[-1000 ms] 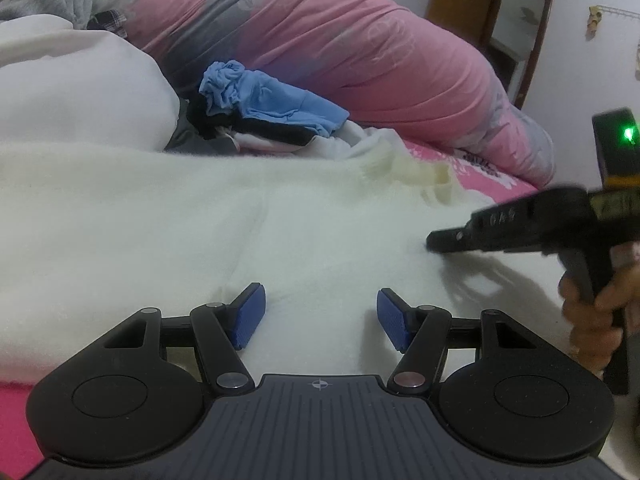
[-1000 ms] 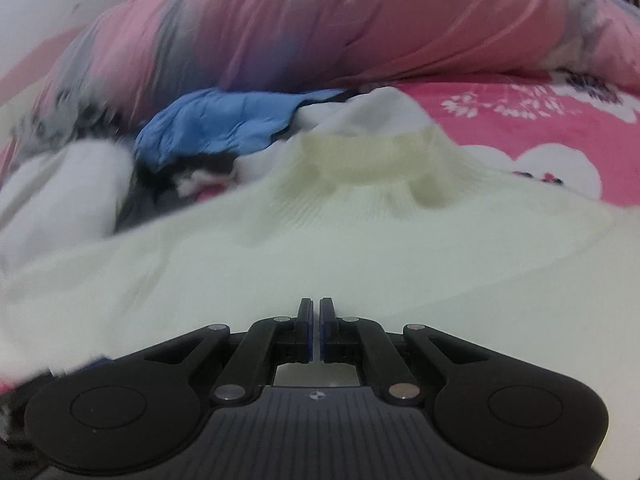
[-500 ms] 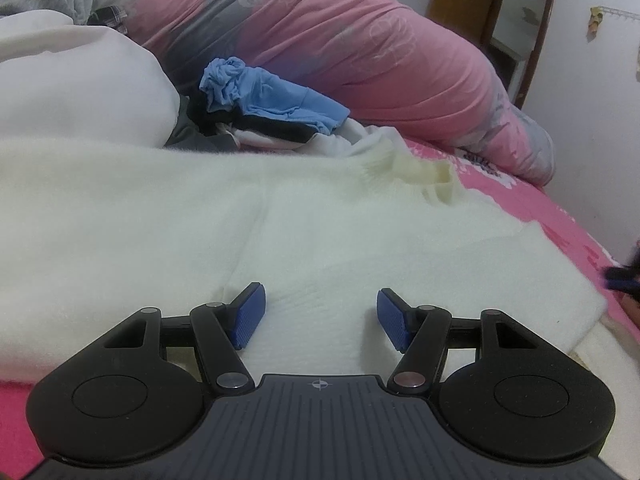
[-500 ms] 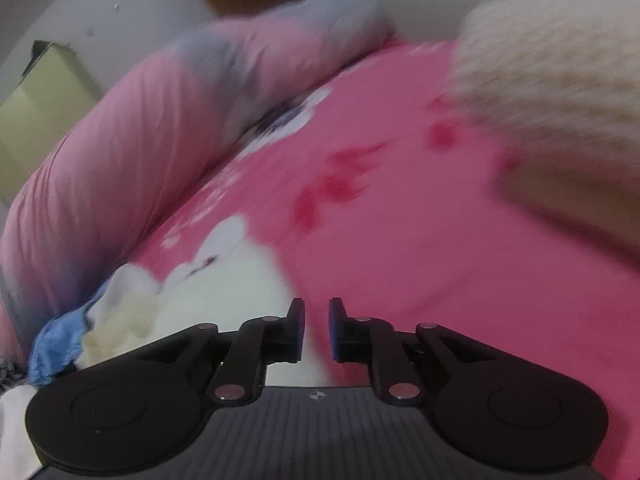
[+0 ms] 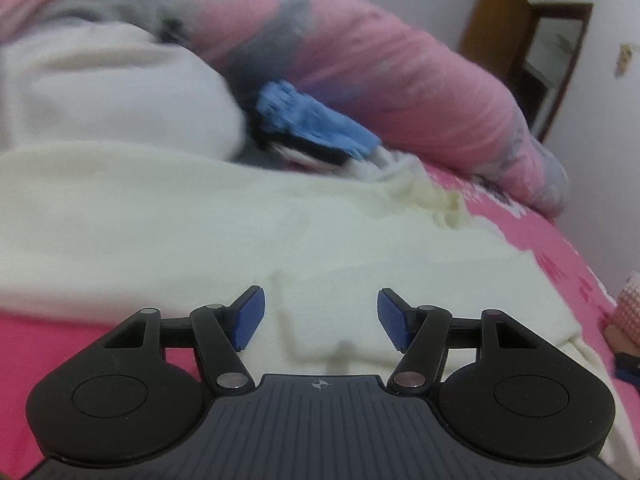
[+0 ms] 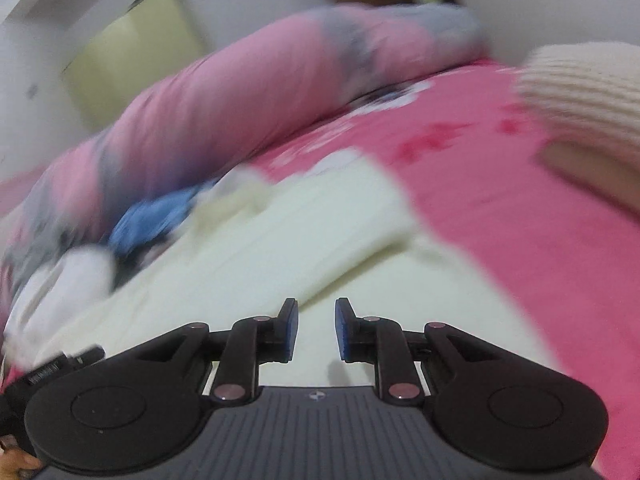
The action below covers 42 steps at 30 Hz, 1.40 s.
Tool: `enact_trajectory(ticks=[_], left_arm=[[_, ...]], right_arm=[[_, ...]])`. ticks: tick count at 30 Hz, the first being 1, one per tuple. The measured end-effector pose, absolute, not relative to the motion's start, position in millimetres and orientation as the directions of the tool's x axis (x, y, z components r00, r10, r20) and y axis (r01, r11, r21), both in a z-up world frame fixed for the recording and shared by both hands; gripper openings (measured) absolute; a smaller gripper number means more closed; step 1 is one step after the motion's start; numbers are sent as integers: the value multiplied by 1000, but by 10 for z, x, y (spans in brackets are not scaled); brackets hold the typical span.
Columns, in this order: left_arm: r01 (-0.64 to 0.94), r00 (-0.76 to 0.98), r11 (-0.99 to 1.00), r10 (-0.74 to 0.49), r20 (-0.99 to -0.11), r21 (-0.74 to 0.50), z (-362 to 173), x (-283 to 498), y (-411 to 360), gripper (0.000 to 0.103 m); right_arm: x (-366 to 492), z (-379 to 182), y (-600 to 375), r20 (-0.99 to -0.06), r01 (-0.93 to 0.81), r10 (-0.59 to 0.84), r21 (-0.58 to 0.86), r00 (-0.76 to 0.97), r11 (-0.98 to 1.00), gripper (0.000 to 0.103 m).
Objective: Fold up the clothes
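The cream sweater lies spread flat on the bed's pink sheet, its ribbed collar toward the far side and its right edge folded over in a straight band (the fold line runs diagonally in the right wrist view). Beyond that edge the sheet is bare and open toward the right, up to a knitted cream-and-pink item at the far right. On the near left a strip of sheet shows past the sweater's hem. The left tool hovers over the hem with its blue pads wide apart, nothing between them. The right tool is over the sweater's near part, its jaws opening with a narrow gap and no cloth between them. Crowding the collar end are a blue garment on a dark-and-white heap, a white bundle to the left, and a long pink-and-grey rolled quilt behind.
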<state>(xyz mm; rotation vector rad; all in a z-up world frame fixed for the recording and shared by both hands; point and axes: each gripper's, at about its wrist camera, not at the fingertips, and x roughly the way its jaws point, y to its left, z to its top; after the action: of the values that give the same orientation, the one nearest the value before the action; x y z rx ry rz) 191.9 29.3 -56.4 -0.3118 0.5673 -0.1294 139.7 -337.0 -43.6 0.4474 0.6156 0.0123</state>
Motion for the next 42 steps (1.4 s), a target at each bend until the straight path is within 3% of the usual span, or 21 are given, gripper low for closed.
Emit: enact_trajectory(ticks=[3, 6, 15, 18, 28, 31, 36, 39, 42], left_arm=[[-69, 861, 934, -122, -494, -351, -551, 1584, 597, 63], [-194, 869, 901, -26, -493, -389, -595, 1377, 958, 63], [-502, 826, 686, 201, -526, -527, -759, 1455, 1974, 67], [-553, 804, 644, 243, -543, -529, -836, 1566, 2218, 67], [-619, 782, 527, 344, -520, -582, -995, 1589, 2422, 66], [-633, 773, 508, 378, -510, -584, -1010, 1593, 2431, 54], [-638, 770, 485, 408, -490, -598, -1082, 1543, 2489, 25], [-630, 776, 497, 420, -471, -597, -1088, 1506, 2474, 14], [-612, 790, 526, 445, -422, -590, -1009, 1468, 2407, 10]], right_arm=[[1502, -420, -2994, -560, 41, 196, 381, 805, 924, 24], [1592, -417, -2644, -559, -24, 232, 354, 796, 935, 35], [1973, -615, -1823, -515, -181, 221, 127, 828, 975, 35], [2091, -843, -1802, -563, -158, 219, 156, 797, 975, 35], [2062, -939, -1970, -527, -172, 290, 263, 799, 949, 40], [2074, -938, -1938, -529, -175, 285, 249, 800, 953, 41], [2071, -946, -1949, -523, -178, 292, 259, 801, 950, 43], [2072, -959, -1977, -516, -178, 305, 282, 801, 943, 43], [2073, -973, -2012, -507, -178, 318, 307, 801, 935, 43]])
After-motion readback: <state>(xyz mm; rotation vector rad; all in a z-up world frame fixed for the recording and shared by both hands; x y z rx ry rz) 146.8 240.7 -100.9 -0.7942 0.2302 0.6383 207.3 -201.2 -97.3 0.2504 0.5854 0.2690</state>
